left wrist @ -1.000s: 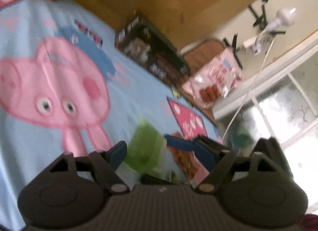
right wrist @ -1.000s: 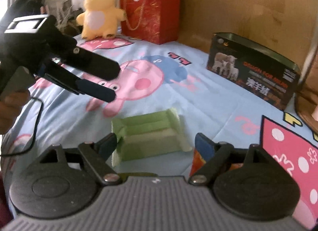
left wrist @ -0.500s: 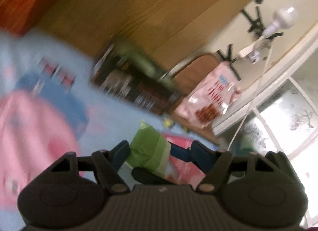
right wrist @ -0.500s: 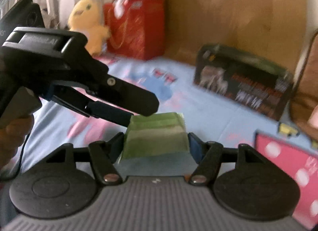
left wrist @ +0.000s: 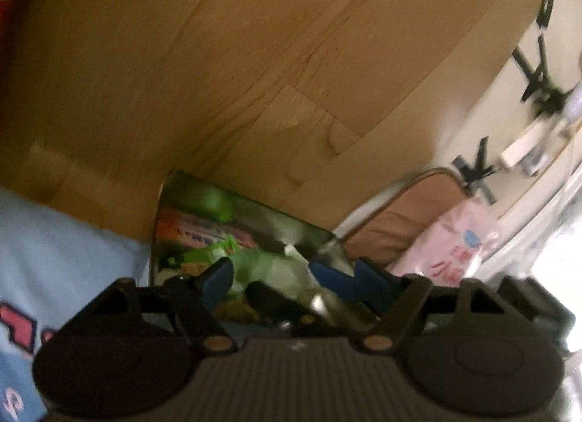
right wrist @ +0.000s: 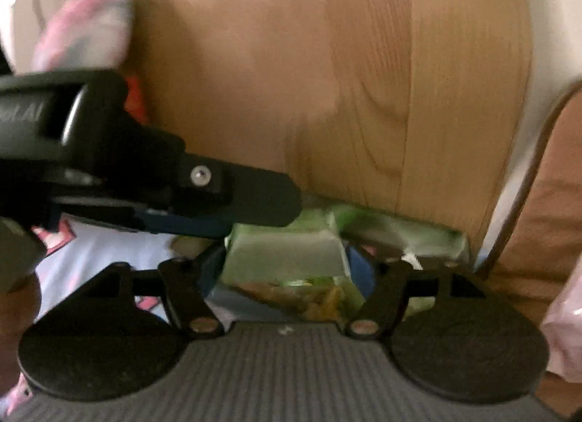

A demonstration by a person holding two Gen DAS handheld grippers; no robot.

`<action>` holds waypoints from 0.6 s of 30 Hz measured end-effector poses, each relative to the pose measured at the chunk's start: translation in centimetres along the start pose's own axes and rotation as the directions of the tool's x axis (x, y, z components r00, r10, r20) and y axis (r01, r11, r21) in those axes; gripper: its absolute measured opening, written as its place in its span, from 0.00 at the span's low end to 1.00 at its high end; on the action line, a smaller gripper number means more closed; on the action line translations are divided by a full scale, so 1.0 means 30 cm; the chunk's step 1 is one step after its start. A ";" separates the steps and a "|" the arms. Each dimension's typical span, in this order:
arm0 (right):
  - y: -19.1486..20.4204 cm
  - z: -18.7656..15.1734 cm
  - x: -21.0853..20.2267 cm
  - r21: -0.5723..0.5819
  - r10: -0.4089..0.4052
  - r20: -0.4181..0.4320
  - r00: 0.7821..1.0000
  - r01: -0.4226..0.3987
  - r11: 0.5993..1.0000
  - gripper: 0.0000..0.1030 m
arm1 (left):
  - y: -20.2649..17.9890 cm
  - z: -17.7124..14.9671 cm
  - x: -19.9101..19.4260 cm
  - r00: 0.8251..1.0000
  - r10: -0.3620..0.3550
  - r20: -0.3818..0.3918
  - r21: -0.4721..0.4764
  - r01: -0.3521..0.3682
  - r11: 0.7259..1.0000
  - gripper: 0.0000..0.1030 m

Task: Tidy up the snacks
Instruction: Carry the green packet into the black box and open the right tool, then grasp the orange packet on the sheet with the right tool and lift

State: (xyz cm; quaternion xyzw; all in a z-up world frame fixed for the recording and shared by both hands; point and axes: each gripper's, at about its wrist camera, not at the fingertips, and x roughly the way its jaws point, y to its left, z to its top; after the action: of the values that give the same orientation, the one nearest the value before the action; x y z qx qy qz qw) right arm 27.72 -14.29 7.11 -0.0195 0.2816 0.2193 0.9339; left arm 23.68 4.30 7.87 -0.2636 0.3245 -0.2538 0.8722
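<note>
A green snack packet point(right wrist: 283, 251) hangs between the fingers of my right gripper point(right wrist: 287, 269), whose pads press its two sides while the jaws are opening. It is over the open dark box point(left wrist: 254, 200) that stands against the headboard and holds other snack packs. My left gripper point(left wrist: 294, 274) has its jaws opening around the same packet point(left wrist: 265, 265) and around a blue finger point(left wrist: 329, 274) of the right gripper. In the right wrist view the left gripper point(right wrist: 262, 218) reaches in from the left, over the packet's top left corner. Both views are blurred.
A wooden headboard point(left wrist: 254, 58) rises close behind the box. The blue cartoon bedsheet point(left wrist: 54, 247) lies to the left. A brown chair point(left wrist: 407, 211) with a pink snack bag point(left wrist: 454, 244) stands to the right. A hand point(right wrist: 18, 298) shows at the left edge.
The green packet lay on the sheet a second ago. The right gripper closed on it, and both grippers have carried it up and forward to the box by the headboard.
</note>
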 end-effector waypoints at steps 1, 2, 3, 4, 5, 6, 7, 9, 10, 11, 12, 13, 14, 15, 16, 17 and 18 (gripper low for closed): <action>-0.011 -0.007 -0.012 0.009 -0.002 0.005 1.000 0.002 1.000 0.73 | 0.002 -0.015 -0.027 1.000 -0.018 0.006 0.008 0.018 1.000 0.74; -0.021 -0.020 -0.040 0.014 0.003 0.021 1.000 -0.004 1.000 0.73 | -0.002 -0.036 -0.061 1.000 -0.023 0.016 0.021 0.022 1.000 0.74; -0.027 -0.043 -0.089 0.015 0.013 0.043 0.999 -0.014 1.000 0.73 | -0.006 -0.066 -0.102 0.999 -0.031 0.021 0.031 0.031 0.999 0.74; -0.037 -0.071 -0.141 0.016 0.016 0.064 0.998 -0.017 1.000 0.73 | -0.005 -0.091 -0.132 0.999 -0.051 0.014 0.031 0.050 0.998 0.74; -0.048 -0.105 -0.198 0.017 0.016 0.081 0.997 -0.018 1.000 0.73 | -0.006 -0.114 -0.150 0.998 -0.069 -0.001 0.028 0.069 0.997 0.74; -0.057 -0.150 -0.260 0.020 0.016 0.099 0.995 -0.018 1.000 0.73 | -0.012 -0.146 -0.165 0.997 -0.080 -0.021 0.026 0.081 0.996 0.74; -0.068 -0.189 -0.311 0.022 0.006 0.114 0.993 -0.008 1.000 0.73 | -0.017 -0.182 -0.176 0.995 -0.090 -0.041 0.024 0.091 0.996 0.74; -0.086 -0.283 -0.412 0.051 -0.003 0.083 0.997 -0.001 0.999 0.72 | -0.032 -0.276 -0.184 0.987 -0.119 -0.105 0.020 0.122 0.992 0.74; -0.095 -0.325 -0.456 0.074 -0.001 0.067 0.998 -0.004 0.997 0.72 | -0.040 -0.311 -0.183 0.984 -0.127 -0.128 0.019 0.130 0.991 0.74; -0.098 -0.377 -0.508 0.100 0.012 0.050 0.999 -0.017 0.995 0.72 | -0.052 -0.353 -0.172 0.978 -0.134 -0.159 0.021 0.139 0.990 0.74; -0.097 -0.414 -0.539 0.117 0.030 0.032 0.999 -0.034 0.993 0.72 | -0.070 -0.399 -0.159 0.971 -0.138 -0.193 0.031 0.146 0.989 0.74; -0.079 -0.459 -0.569 0.129 0.052 0.002 0.999 -0.052 0.990 0.72 | -0.087 -0.435 -0.146 0.967 -0.132 -0.217 0.045 0.145 0.988 0.74; -0.062 -0.488 -0.589 0.131 0.068 -0.027 0.997 -0.064 0.989 0.72 | -0.091 -0.464 -0.143 0.964 -0.124 -0.235 0.055 0.141 0.989 0.74; -0.034 -0.529 -0.618 0.118 0.084 -0.058 0.995 -0.077 0.990 0.72 | -0.102 -0.496 -0.131 0.958 -0.119 -0.262 0.061 0.139 0.988 0.74; -0.005 -0.563 -0.646 0.105 0.087 -0.071 0.994 -0.080 0.991 0.72 | -0.108 -0.520 -0.127 0.953 -0.120 -0.280 0.060 0.142 0.988 0.74; 0.028 -0.593 -0.667 0.097 0.096 -0.083 0.992 -0.088 0.991 0.73 | -0.111 -0.545 -0.122 0.947 -0.119 -0.299 0.056 0.142 0.988 0.74; 0.069 -0.612 -0.669 0.086 0.112 -0.106 0.988 -0.103 0.991 0.73 | -0.110 -0.568 -0.123 0.945 -0.115 -0.306 0.054 0.138 0.989 0.73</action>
State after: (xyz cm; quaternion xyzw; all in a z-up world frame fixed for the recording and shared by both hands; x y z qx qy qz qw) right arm 2.40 -23.36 2.59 0.0213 0.3424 0.2562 0.9037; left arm 8.44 -0.88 0.44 -0.2093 0.4268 -0.3585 0.8034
